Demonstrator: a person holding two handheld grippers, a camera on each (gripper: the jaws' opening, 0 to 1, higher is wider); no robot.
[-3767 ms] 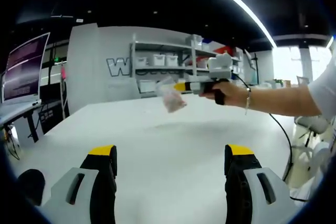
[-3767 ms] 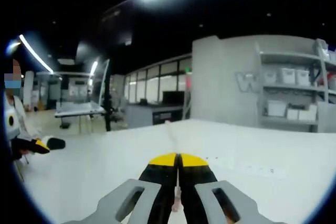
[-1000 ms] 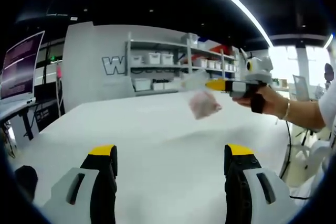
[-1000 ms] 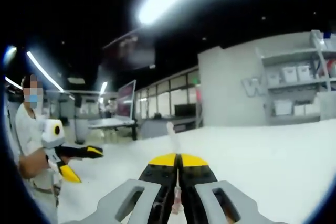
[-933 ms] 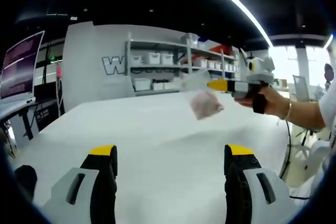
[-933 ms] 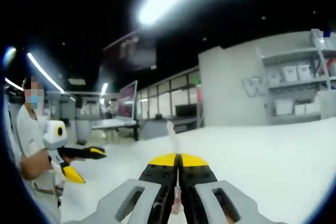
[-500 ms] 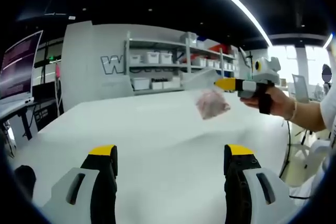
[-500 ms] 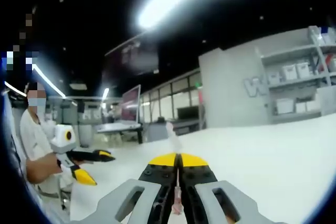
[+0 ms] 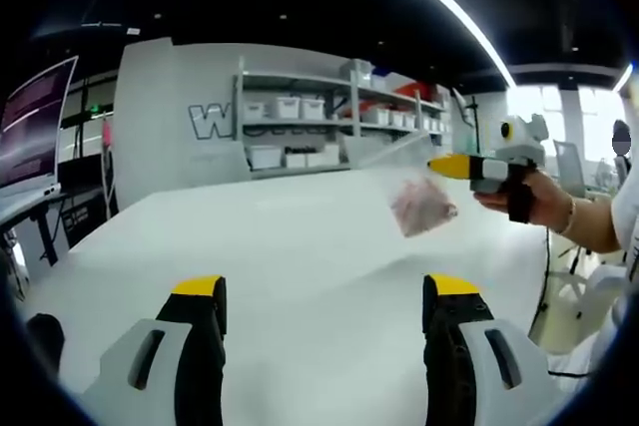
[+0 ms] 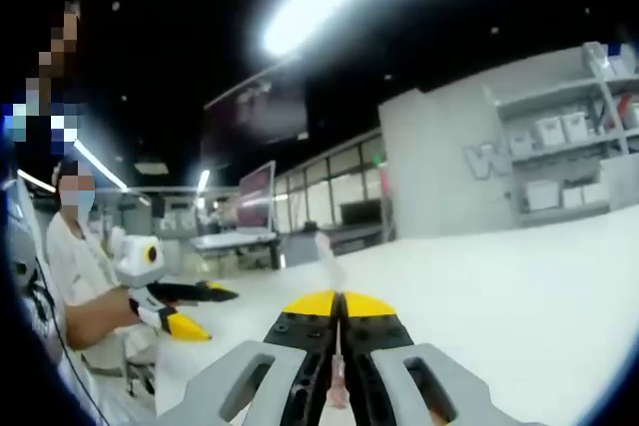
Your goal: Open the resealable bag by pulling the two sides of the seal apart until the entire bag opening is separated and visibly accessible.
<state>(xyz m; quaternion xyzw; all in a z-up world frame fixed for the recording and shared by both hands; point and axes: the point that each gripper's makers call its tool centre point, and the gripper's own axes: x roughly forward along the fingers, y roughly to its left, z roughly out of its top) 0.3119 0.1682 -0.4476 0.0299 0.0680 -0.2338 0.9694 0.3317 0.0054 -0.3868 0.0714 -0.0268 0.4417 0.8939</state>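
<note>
Right hand-held gripper (image 10: 337,311) clamping one resealable bag (image 9: 422,209), left hand-held gripper (image 9: 321,291) wide

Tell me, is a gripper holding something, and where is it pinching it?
The right gripper holds the resealable bag by its top edge, so it hangs above the white table. The left gripper holds nothing.

You have two grippers in play — your left gripper (image 9: 318,291), its two yellow-tipped jaws apart, and your right gripper (image 10: 337,303), its two jaws pressed together. One resealable bag (image 9: 423,207) hangs from the right gripper's fingertips. One white table (image 9: 300,246) lies beneath both — and one shelving unit (image 9: 329,127) stands beyond your fingers.
</note>
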